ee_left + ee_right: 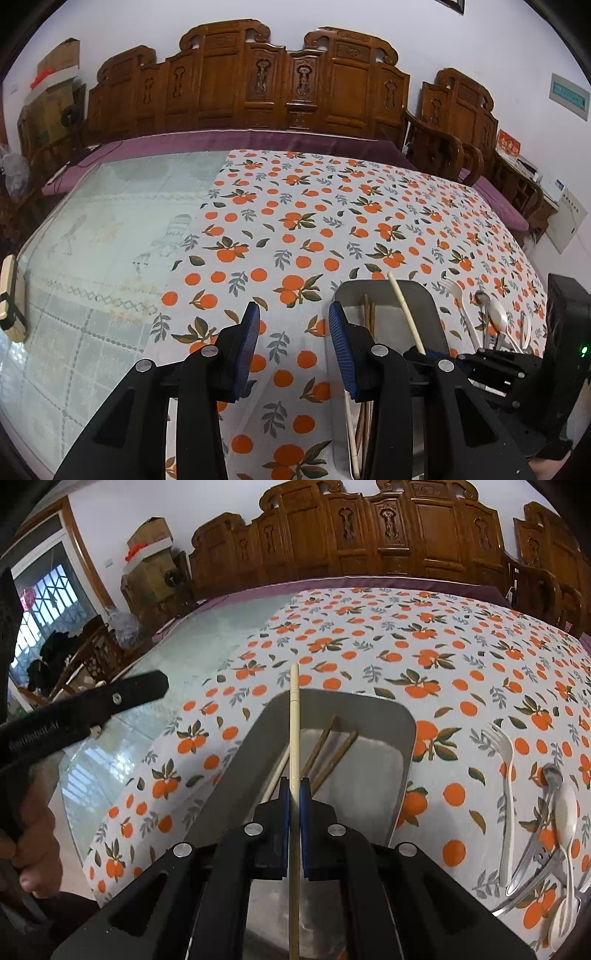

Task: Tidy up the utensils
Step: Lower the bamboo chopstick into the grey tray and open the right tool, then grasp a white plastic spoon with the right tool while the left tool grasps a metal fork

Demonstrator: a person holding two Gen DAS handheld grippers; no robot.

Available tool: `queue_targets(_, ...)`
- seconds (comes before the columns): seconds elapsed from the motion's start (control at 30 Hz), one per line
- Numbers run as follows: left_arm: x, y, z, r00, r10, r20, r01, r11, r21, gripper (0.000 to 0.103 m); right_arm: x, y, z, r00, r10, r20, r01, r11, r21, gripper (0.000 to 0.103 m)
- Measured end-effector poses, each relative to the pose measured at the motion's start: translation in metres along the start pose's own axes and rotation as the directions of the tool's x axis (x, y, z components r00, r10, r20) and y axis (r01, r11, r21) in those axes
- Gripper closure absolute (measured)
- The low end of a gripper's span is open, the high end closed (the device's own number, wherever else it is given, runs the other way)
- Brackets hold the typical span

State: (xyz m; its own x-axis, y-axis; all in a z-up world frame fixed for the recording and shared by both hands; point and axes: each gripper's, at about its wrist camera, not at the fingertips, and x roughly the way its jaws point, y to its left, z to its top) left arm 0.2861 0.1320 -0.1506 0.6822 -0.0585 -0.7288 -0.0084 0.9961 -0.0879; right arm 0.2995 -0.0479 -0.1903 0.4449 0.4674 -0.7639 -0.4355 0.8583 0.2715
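A metal tray point(369, 775) lies on the orange-print tablecloth point(424, 635). Two brown chopsticks point(332, 746) and one pale chopstick point(276, 773) rest inside it. My right gripper point(294, 781) is shut on another pale chopstick point(294, 716), which it holds over the tray, pointing away from me. In the left wrist view my left gripper point(294, 310) stands open over the cloth just left of the tray point(421, 291), with nothing between its blue pads point(245, 347). A white fork point(506, 775), a white spoon point(565, 812) and metal cutlery point(535, 856) lie on the cloth right of the tray.
The cloth covers the right part of a glass-topped table point(92, 240). A carved wooden bench point(258, 81) with a purple cushion runs along the far side. A hand point(33, 834) grips the left tool at the left edge of the right wrist view.
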Motion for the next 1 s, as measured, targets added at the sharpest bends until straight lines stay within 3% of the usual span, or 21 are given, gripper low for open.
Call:
queue_targets(0.27,-0.004,-0.012,-0.002,1.000,-0.006,0.009,0.006,1.000,0.026,0.066,-0.009,-0.008,-0.002,1.000,0.003,-0.018,-0.004,1.000,-0.024,0.096)
queue_targets(0.5,-0.018,-0.040,-0.005,0.999,-0.027,0.041,0.024,0.997,0.068,0.064,-0.059,-0.029,-0.010,0.998,-0.029,0.047,0.032,0.998,-0.056,0.096)
queue_targets(0.8,-0.030,-0.092,-0.012,0.995,-0.086,0.060,0.076,0.987,0.142,0.063,-0.136,-0.084,-0.035,0.985,-0.140,0.106,0.145,0.988,-0.046,0.096)
queue_targets(0.9,-0.028,-0.111,-0.017,0.993,-0.107,0.053,0.096,0.980,0.175,0.058,-0.159,-0.105,-0.046,0.976,-0.187,0.114,0.192,0.981,-0.037,0.096)
queue_targets(1.0,-0.024,-0.130,-0.022,0.992,-0.120,0.037,0.109,0.971,0.213,0.058,-0.173,-0.127,-0.054,0.967,-0.231,0.106,0.234,0.972,-0.019,0.088)
